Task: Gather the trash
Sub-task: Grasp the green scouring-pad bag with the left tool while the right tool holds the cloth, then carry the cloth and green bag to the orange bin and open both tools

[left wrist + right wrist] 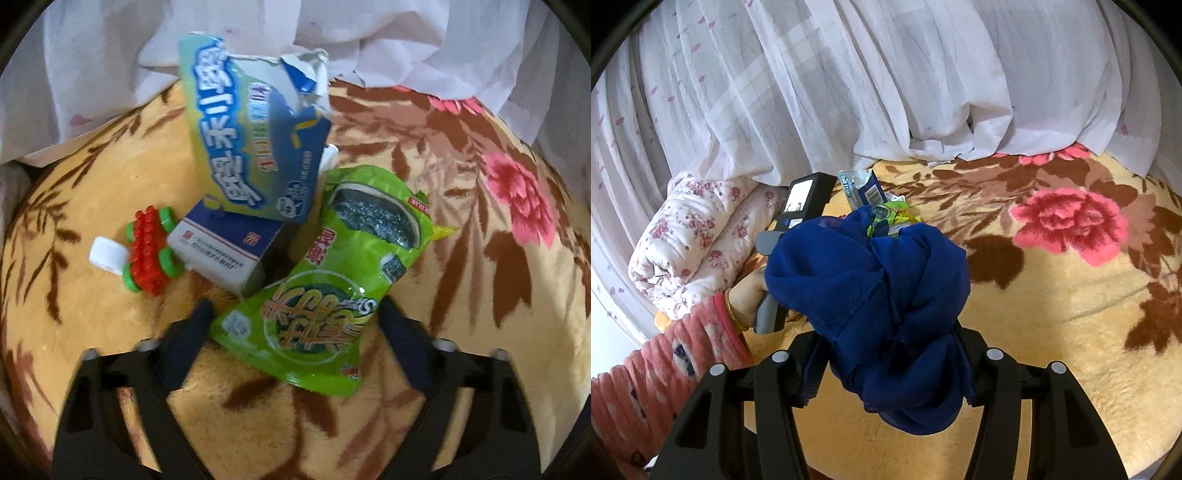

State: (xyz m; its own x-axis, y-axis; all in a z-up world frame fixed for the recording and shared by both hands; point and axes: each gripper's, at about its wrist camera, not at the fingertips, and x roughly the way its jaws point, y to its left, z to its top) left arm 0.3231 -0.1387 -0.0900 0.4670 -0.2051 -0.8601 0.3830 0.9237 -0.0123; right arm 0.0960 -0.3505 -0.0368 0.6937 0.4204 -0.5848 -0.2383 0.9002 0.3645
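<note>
A green snack wrapper lies flat on the flowered blanket, its near end between the fingers of my left gripper. The jaws are open and I see no pad pressing it. Behind it a torn blue and yellow carton leans on a small white and blue box. My right gripper is shut on a bundled dark blue cloth, which hides much of the trash pile. Only the carton top and a bit of the wrapper show past it.
A red and green toy with a white cap lies left of the boxes. White curtains hang along the far edge. A folded floral quilt sits at left. A hand in a pink sleeve holds the left tool's handle.
</note>
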